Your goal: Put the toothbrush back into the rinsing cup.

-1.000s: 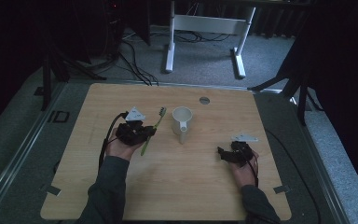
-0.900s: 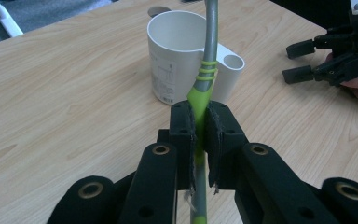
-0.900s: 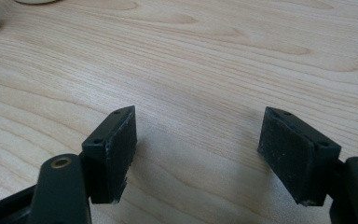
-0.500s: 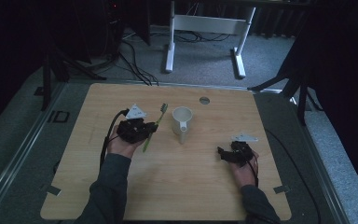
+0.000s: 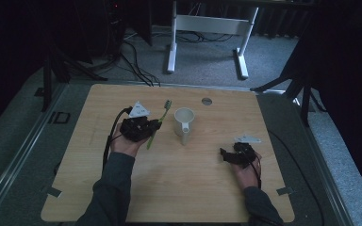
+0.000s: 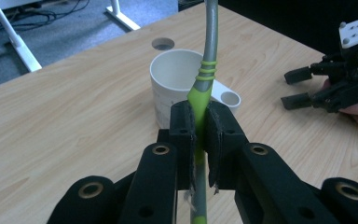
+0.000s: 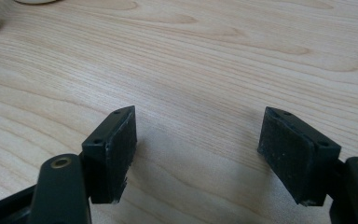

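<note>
Two grippers over one wooden surface (image 5: 184,183). Left gripper (image 5: 147,129) seen left of centre, fingers (image 6: 182,135) clamped tight on a toothbrush (image 5: 158,123), pads pressing the green handle from both sides with no gap left. Toothbrush carried off the surface, slanted, its grey neck and bristled head pointing toward the far side, its green tail toward the near side past the hand. Seen from the left gripper view, handle (image 6: 200,98) running up between the pads, green giving way to grey above a few thin green rings, top cut off by the frame edge.

Stood just right of the toothbrush: a white cup (image 5: 184,123), upright, open mouth up, its handle turned toward the near side. Apart from the toothbrush, close but not touching. Lay beyond the cup on the far side, a small round hole (image 5: 207,100) in the surface.

Right gripper (image 5: 224,156) held low near the right near part of the surface, well apart from cup and toothbrush, pointing left. Fingers (image 7: 114,149) spread wide, nothing between them, bare wood grain visible in the gap. Dark sleeves (image 5: 111,188) entered from the near edge.
</note>
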Tool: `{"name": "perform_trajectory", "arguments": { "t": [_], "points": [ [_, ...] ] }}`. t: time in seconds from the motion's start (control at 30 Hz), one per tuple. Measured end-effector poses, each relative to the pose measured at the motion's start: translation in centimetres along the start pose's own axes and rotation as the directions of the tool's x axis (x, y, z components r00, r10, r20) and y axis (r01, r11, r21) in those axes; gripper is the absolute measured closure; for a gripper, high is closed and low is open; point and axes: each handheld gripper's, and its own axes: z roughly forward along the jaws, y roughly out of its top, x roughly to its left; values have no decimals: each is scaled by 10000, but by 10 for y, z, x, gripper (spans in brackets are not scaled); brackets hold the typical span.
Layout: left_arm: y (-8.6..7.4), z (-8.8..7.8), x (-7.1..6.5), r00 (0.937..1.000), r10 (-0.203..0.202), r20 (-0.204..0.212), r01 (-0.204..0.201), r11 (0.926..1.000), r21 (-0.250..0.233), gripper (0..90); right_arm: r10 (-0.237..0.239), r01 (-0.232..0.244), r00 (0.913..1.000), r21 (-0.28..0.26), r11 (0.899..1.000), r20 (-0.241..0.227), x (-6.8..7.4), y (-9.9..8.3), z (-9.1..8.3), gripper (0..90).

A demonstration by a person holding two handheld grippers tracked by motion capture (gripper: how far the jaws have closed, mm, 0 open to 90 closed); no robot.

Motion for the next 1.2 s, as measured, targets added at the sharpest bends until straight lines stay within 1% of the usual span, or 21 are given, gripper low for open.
{"name": "perform_trajectory", "arguments": {
  "t": [0.2, 0.3, 0.43, 0.63, 0.77, 0.93, 1.1, 1.2],
  "points": [
    [6, -1, -1, 10000, 37, -26, -38, 9995, -311, 819, 0, 0, 10000, -12, 10000, 3, 0, 0, 0, 273],
    [7, -1, -1, 10000, 55, -44, -56, 9992, -390, 819, 10, -10, 10000, -7, 10000, -3, 0, 0, 0, 273],
    [9, 0, -2, 10000, 35, 15, -34, 9980, -636, 819, 11, -11, 10000, -8, 10000, -1, 0, 0, 0, 273],
    [14, 2, -3, 9998, 183, -7, -183, 9958, -902, 819, 3, -3, 10000, -1, 10000, -5, 0, 0, 0, 273],
    [16, 4, -4, 9997, 239, 5, -238, 9940, -1068, 819, -2, 2, 10000, -5, 10000, -3, 0, 0, 0, 273],
    [18, 5, -4, 9998, 180, 92, -166, 9907, -1349, 819, -3, 3, 10000, -4, 10000, -2, 0, 0, 0, 273],
    [18, 5, -4, 9996, 291, 7, -286, 9880, -1519, 819, -16, 16, 10000, -11, 10000, 0, 0, 0, 0, 273],
    [19, 4, -5, 9996, 286, -4, -282, 9859, -1651, 819, -21, 21, 10000, -14, 10000, 4, 0, 0, 0, 273]
  ]
}}
